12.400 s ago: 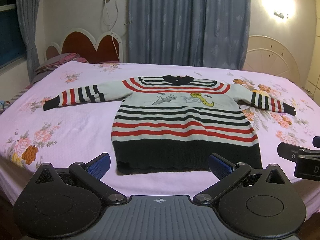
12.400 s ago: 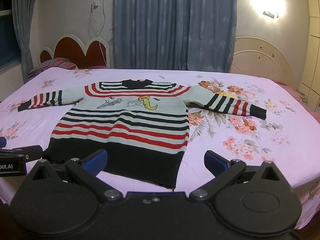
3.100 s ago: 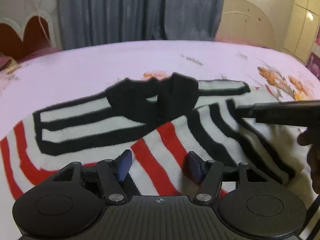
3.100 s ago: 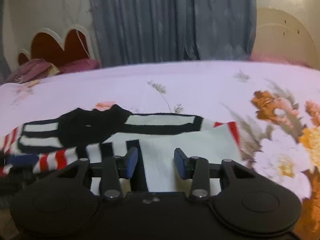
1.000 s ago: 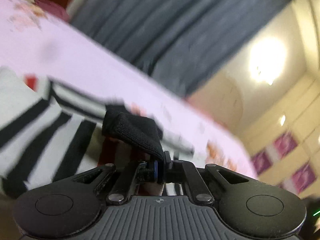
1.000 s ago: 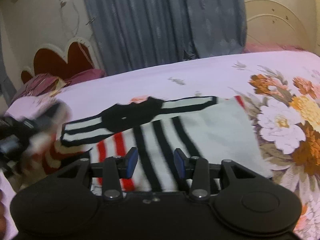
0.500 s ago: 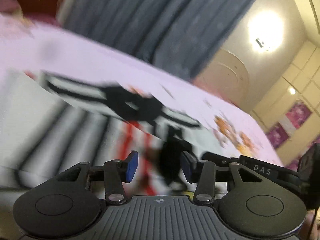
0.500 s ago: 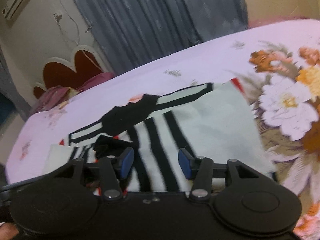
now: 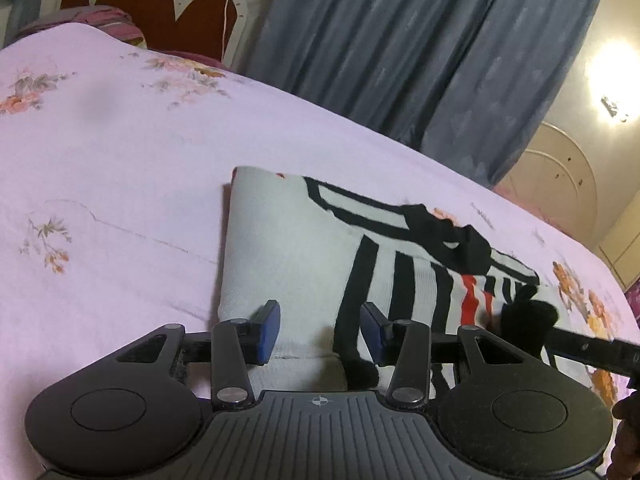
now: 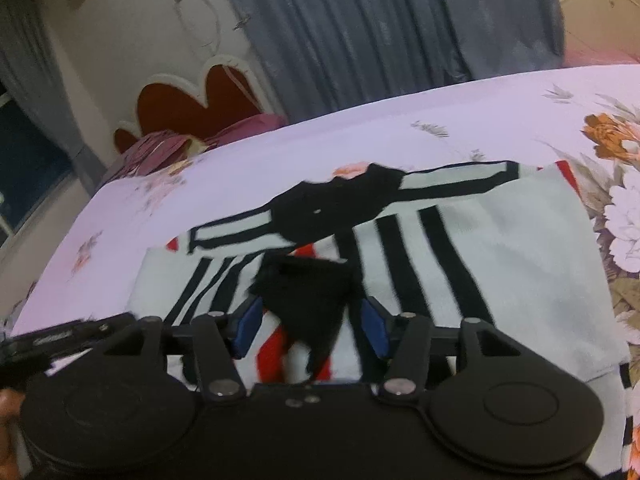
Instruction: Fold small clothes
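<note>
A: Where is the sweater point(image 9: 304, 248), and which way does it run?

B: Flat on the pink floral bed point(image 9: 120, 152), long axis across the view, black collar point(image 10: 332, 204) on the far edge. It is pale knit with black and red stripes, sleeves folded in.

A: The grippers?

B: The left gripper point(image 9: 320, 330) is parted, clamping nothing. The right gripper point(image 10: 310, 326) has just been widening, a black cuff point(image 10: 308, 296) loose between its jaws.

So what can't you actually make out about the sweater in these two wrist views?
- Sweater hem: both views, cut off behind the gripper bodies.
- Chest picture: both views, covered by the folded-in sleeves.
- Black cuff at the right gripper: right wrist view, motion-blurred, contact with the pads unclear.
</note>
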`<act>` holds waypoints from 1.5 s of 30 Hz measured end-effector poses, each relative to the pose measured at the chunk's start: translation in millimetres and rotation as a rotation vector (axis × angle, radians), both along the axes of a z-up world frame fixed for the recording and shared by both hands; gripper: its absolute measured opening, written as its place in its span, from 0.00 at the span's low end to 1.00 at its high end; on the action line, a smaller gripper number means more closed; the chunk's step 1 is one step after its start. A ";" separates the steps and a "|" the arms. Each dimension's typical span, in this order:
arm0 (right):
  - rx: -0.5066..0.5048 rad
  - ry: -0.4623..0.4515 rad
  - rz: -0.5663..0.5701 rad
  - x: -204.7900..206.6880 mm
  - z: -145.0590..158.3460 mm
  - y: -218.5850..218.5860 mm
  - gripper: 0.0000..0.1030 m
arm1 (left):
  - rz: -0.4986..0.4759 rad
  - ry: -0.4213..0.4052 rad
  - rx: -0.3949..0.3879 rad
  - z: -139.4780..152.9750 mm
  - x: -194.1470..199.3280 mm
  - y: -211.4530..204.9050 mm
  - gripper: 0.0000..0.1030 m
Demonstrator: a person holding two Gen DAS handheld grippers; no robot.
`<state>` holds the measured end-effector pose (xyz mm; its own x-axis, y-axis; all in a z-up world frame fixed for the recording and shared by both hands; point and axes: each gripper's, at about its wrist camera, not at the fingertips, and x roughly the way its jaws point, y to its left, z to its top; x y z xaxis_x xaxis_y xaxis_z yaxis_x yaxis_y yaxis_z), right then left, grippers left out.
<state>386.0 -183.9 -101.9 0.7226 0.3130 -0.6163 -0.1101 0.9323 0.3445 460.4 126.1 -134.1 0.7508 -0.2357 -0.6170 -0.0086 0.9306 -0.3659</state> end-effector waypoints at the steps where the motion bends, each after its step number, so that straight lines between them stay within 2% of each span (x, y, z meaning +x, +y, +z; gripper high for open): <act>1: -0.028 0.002 0.020 1.1 -1.5 4.6 0.52 | -0.005 -0.003 0.004 -0.9 -2.0 -0.5 0.44; 4: -0.137 0.003 0.033 12.5 -6.7 21.2 0.51 | -0.012 -0.014 0.034 3.8 -12.7 0.7 0.44; 6: -0.200 -0.016 0.007 21.0 -7.2 27.7 0.46 | -0.016 -0.015 0.069 7.8 -15.4 -1.4 0.44; 7: -0.201 -0.022 0.000 24.5 -6.2 26.9 0.25 | -0.017 -0.019 0.084 9.9 -14.9 -4.1 0.44; 8: -0.202 -0.021 -0.012 28.1 -5.1 24.8 0.08 | -0.019 -0.032 0.099 14.3 -16.3 -5.4 0.44; 9: -0.205 -0.029 -0.035 29.0 -2.0 20.8 0.06 | -0.024 -0.043 0.111 15.9 -16.2 -7.5 0.44; 13: -0.119 -0.172 -0.113 7.0 23.6 -8.4 0.06 | -0.060 -0.055 0.170 16.5 -15.8 -15.3 0.44; 15: -0.108 -0.215 -0.146 -2.2 19.2 -24.8 0.06 | -0.065 -0.033 0.167 9.9 -13.1 -17.3 0.44; 18: -0.111 -0.048 -0.160 12.8 -18.1 -43.3 0.06 | -0.065 -0.024 0.189 2.2 -11.7 -22.2 0.44; 19: -0.086 -0.031 -0.164 12.8 -24.9 -48.5 0.06 | -0.070 -0.024 0.200 2.7 -12.0 -23.8 0.44; 22: -0.053 -0.013 -0.172 10.1 -31.1 -55.4 0.09 | -0.077 -0.028 0.215 8.0 -15.9 -25.6 0.44; 25: -0.039 -0.031 -0.210 4.6 -26.7 -61.8 0.27 | -0.108 -0.056 0.226 13.6 -26.9 -29.2 0.44; 26: -0.030 -0.036 -0.219 3.1 -25.4 -63.5 0.29 | -0.118 -0.046 0.232 11.4 -28.4 -30.3 0.44; 27: -0.028 -0.026 -0.215 3.8 -27.0 -66.5 0.15 | -0.125 -0.028 0.247 7.0 -28.9 -31.6 0.44; 28: -0.055 0.003 -0.210 5.9 -29.7 -66.2 0.06 | -0.134 -0.023 0.263 3.6 -29.4 -32.6 0.44; 29: -0.080 0.036 -0.208 7.9 -32.7 -64.7 0.07 | -0.138 -0.026 0.273 4.1 -29.4 -33.3 0.44; 31: -0.074 0.034 -0.206 10.3 -32.0 -65.2 0.07 | -0.145 -0.024 0.273 10.5 -25.1 -31.9 0.44; 32: -0.092 0.021 -0.214 9.5 -27.9 -64.1 0.11 | -0.144 -0.033 0.271 13.2 -21.8 -29.8 0.44; 33: -0.107 -0.007 -0.237 7.5 -22.7 -63.7 0.19 | -0.143 -0.039 0.267 15.4 -16.5 -27.2 0.44; 34: -0.099 -0.032 -0.248 6.6 -18.0 -64.8 0.20 | -0.143 -0.035 0.270 17.2 -8.0 -24.0 0.44; 36: -0.083 -0.048 -0.238 15.1 -12.9 -65.8 0.20 | -0.160 -0.006 0.272 18.1 14.9 -18.8 0.44; 40: -0.129 -0.041 -0.227 51.0 -8.5 -65.6 0.20 | -0.143 0.012 0.293 17.3 71.0 -4.1 0.44; 41: -0.139 -0.042 -0.225 60.0 -7.6 -65.2 0.20 | -0.137 0.021 0.287 14.7 85.2 1.2 0.44; 44: -0.159 -0.016 -0.226 80.4 -11.4 -62.5 0.20 | -0.114 0.031 0.204 12.1 112.1 18.0 0.44; 45: -0.160 -0.003 -0.225 83.5 -12.7 -60.6 0.20 | -0.117 0.028 0.209 13.5 112.8 19.2 0.44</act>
